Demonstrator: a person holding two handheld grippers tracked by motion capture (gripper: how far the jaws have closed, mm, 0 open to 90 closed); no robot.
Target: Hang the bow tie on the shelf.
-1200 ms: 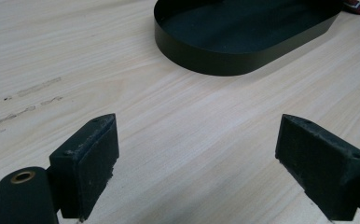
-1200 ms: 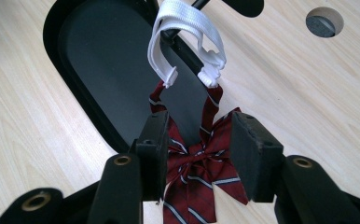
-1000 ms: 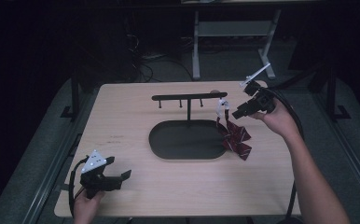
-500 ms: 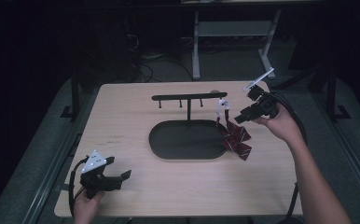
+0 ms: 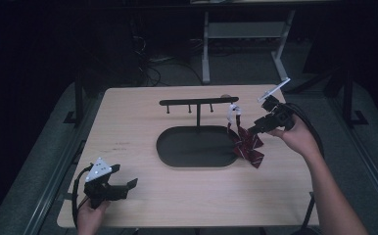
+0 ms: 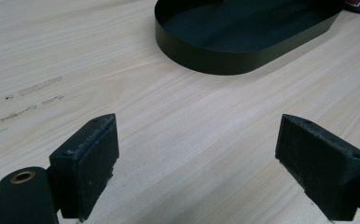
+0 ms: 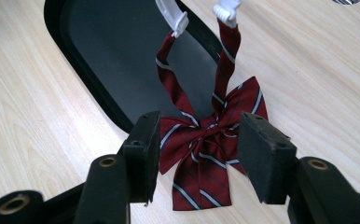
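1. The striped red bow tie (image 7: 206, 144) lies at the black oval tray's (image 5: 177, 154) right end, toward the table's (image 5: 128, 112) right edge.
2. The right gripper (image 7: 199, 154) has just been opening; its jaws flank the bow, released.
3. The left gripper (image 6: 197, 163), near the front-left corner, gapes over bare wood.

Open wood around the left gripper (image 5: 130, 184), free up to the black tray (image 6: 201, 58). Near the right gripper (image 7: 197, 144), blocked by the bow tie (image 7: 206, 149), tray rim and rack (image 5: 198, 103).

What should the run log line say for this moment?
right gripper: fingers just opening around bow tie | left gripper: open, idle
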